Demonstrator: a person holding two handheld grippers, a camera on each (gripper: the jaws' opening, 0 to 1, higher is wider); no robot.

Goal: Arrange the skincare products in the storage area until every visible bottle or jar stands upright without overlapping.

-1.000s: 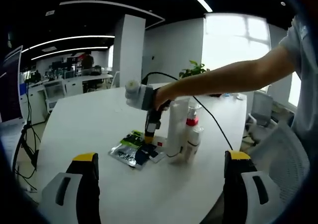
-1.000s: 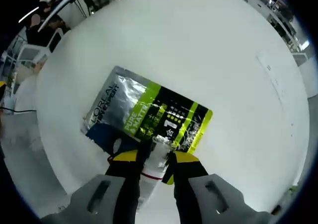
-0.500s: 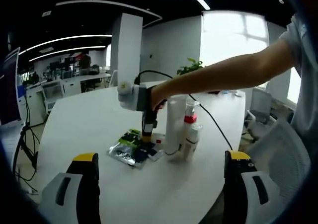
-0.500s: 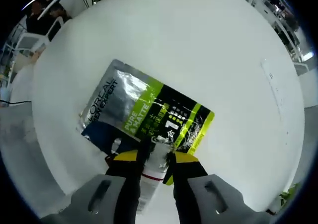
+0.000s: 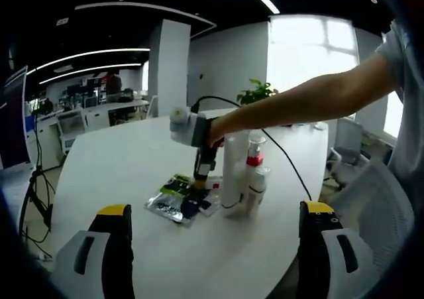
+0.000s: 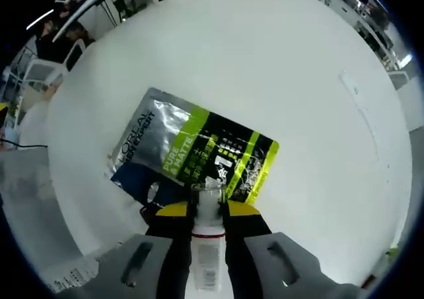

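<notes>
My right gripper (image 6: 209, 211) is shut on a small white bottle (image 6: 207, 236) with a clear cap and a red band, held just above a silver and green sachet (image 6: 192, 152). A dark blue sachet (image 6: 140, 181) lies partly under the silver one. From the left gripper view, the right gripper (image 5: 202, 173) points down over the sachets (image 5: 177, 203). Beside them stand a tall white bottle (image 5: 233, 173), a red-collared spray bottle (image 5: 254, 158) and a short white bottle (image 5: 259, 187). My left gripper (image 5: 215, 209) hangs open, nearer than all of these and holding nothing.
Everything rests on a round white table (image 5: 119, 160). A person's arm (image 5: 311, 100) reaches in from the right with a black cable (image 5: 281, 160) trailing over the table. A chair (image 5: 371, 206) stands at the table's right edge. Office desks (image 5: 99, 110) lie far behind.
The small white bottle has swung from tilted to in line with my right gripper's jaws. The right gripper has shifted slightly over the sachets. My left gripper has stayed put.
</notes>
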